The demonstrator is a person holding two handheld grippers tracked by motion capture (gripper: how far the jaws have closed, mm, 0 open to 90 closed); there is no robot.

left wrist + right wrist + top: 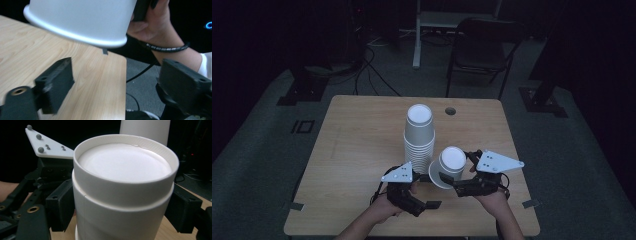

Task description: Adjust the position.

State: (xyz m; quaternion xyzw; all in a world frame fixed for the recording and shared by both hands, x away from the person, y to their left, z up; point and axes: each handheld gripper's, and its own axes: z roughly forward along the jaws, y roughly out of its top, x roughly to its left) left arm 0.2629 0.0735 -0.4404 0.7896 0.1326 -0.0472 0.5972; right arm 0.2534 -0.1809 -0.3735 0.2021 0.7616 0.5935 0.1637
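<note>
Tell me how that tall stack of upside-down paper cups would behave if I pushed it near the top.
The stack of cups is tall and narrow, so it would probably tip rather than slide. Paper cups look light, so little force should topple it. The nested cups might also separate and roll across the table, since their sides are round and tapered.

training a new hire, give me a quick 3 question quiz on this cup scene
1. True or false: the right gripper has its jaws around upside-down cups.
2. Where does the tall stack stand: A) table middle, B) floor, C) chair?
3. Is anything between the left gripper jaws?

Key:
1. True; at least two nested cups, tilted.
2. A.
3. No; they stand open below the cups' rim.
</note>
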